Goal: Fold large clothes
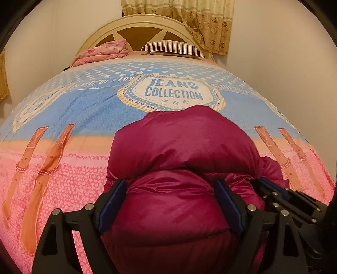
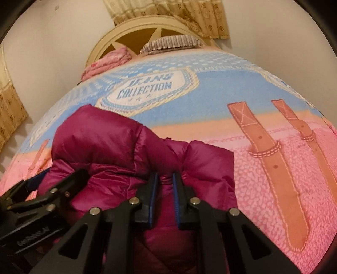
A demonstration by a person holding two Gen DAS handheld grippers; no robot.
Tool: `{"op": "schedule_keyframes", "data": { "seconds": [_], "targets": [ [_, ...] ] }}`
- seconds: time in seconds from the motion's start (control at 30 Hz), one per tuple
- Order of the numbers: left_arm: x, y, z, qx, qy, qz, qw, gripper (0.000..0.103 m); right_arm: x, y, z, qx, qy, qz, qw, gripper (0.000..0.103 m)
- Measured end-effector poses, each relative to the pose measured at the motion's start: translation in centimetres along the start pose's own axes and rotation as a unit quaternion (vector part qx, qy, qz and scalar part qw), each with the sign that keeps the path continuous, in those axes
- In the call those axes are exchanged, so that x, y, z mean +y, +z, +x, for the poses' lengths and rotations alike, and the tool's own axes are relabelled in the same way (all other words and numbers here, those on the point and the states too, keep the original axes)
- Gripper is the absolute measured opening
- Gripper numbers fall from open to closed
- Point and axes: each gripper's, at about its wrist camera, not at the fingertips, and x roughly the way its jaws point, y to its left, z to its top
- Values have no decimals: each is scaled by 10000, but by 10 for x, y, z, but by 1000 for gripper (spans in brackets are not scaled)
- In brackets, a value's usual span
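Two tools work a magenta puffer jacket (image 1: 181,147) bunched on the bed's printed duvet (image 1: 73,109). Left tool (image 1: 170,202) straddles a padded fold, spread wide; right tool (image 2: 165,185) pinches thin fabric. Left view alone shows jacket's whole far edge. Beyond: striped pillow (image 1: 172,47), headboard (image 1: 134,27), curtain (image 1: 200,19).

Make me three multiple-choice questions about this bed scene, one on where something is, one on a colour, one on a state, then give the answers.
1. Where does the striped pillow lie?
A. on the floor
B. by the cream headboard
C. on the jacket

2. What colour is the puffy quilted jacket?
A. magenta
B. green
C. white

3. How do the left gripper and its jaws stand?
A. out of view
B. pressed together
C. wide apart, astride a fold of the jacket

Answers:
1 B, it lies at the far end of the printed bedspread under the headboard.
2 A, the shiny fabric is magenta in both views.
3 C, its blue pads flank the bulging fabric.
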Motion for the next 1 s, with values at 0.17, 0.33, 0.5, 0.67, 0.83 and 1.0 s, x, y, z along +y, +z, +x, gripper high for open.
{"op": "schedule_keyframes", "data": {
  "seconds": [0.17,0.33,0.5,0.67,0.83,1.0],
  "targets": [
    [6,22,-12,53,-242,-102,9996,86,-6,-4,4,118,100,106,9998,15],
    [2,60,-12,-215,127,151,9996,86,-10,-6,4,137,238,222,9994,15],
    [5,59,42,295,389,93,9988,86,-13,-7,4,137,324,293,9989,15],
    [5,49,55,272,452,62,9986,86,-15,-7,4,139,392,347,9985,15],
    [-2,43,63,266,685,244,9970,88,-15,-6,5,164,399,343,9985,15],
    [0,40,72,311,712,223,9967,90,-15,-6,6,175,396,349,9985,15]
  ]
}}
